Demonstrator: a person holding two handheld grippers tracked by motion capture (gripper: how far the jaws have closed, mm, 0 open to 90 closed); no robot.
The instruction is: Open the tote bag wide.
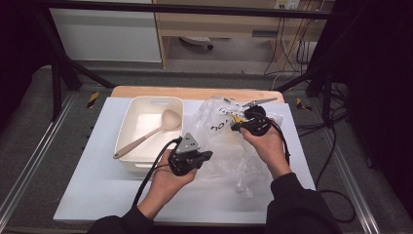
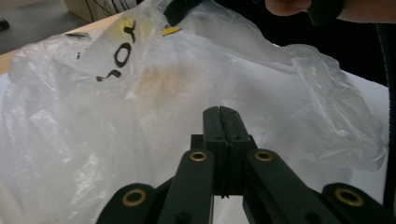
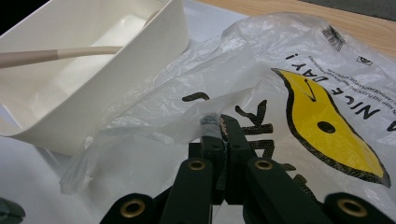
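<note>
Thin clear plastic bag point(image 1: 229, 141) lay crumpled on the white surface point(image 1: 97, 190), just right of a cream tub point(image 1: 127, 146); black lettering & a yellow print on its film. Bag's far edge lifted up off the surface.

R gripper point(image 1: 242, 125) was at the bag's far upper part, fingers closed w/ a fold of bag film pinched btwn the tips – clear in the right gripper view point(image 3: 219, 126), where the film draped over the tips. R hand point(image 1: 265, 144) wrapped round the gripper body, cable trailing back over the wrist.

L gripper point(image 1: 207, 157) sat at the bag's near-left edge, raised a bit off the surface, L hand point(image 1: 165, 180) under it. Its fingers point(image 2: 211, 126) were pressed together in the left gripper view, nothing btwn them; bag lay spread just beyond.

Tub held a pinkish-beige ladle point(image 1: 148, 134), bowl end toward the far side, handle resting over the tub's near-left rim. Bag touched the tub's right wall.
</note>
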